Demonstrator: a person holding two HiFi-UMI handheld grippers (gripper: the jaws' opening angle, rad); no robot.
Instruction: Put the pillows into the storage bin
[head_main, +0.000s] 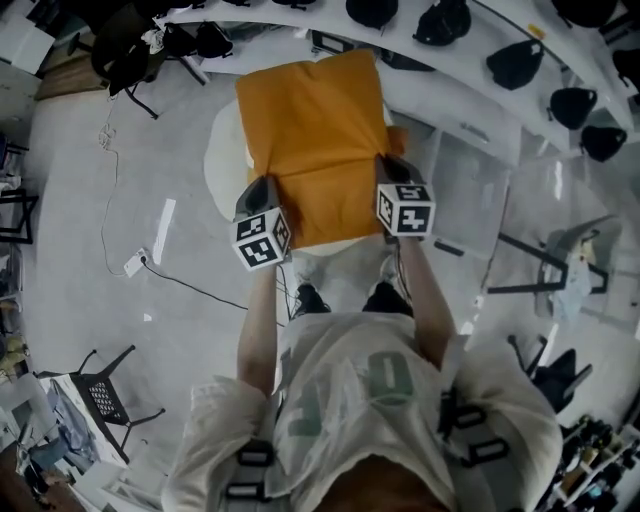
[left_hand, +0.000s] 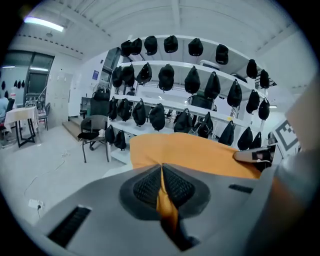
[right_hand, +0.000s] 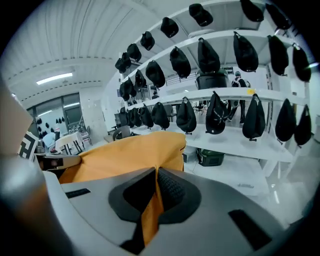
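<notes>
**A:** How is the left gripper (head_main: 264, 188) set, and what is risked there?

**B:** Its fingers are clamped together on a thin fold of the orange pillow (head_main: 315, 140) at the near left corner. Only a pinch of cloth is caught (left_hand: 161, 187), so the fabric could be pulled out from between the fingers if the pillow is swung or tugged.

**A:** And the pillow itself?

**B:** It is held up in front of the person, stretched between both grippers, over a white rounded shape (head_main: 222, 160) on the floor. Whether that shape is the storage bin cannot be told. If one corner is lost, the pillow is likely to fold down and hang from the other.

**A:** The right gripper (head_main: 392, 168)?

**B:** It is likewise closed on a narrow fold at the near right corner (right_hand: 154, 192). The same slip is possible there. If the two grips are let go unevenly, the pillow could be dropped askew or outside the bin.
</notes>
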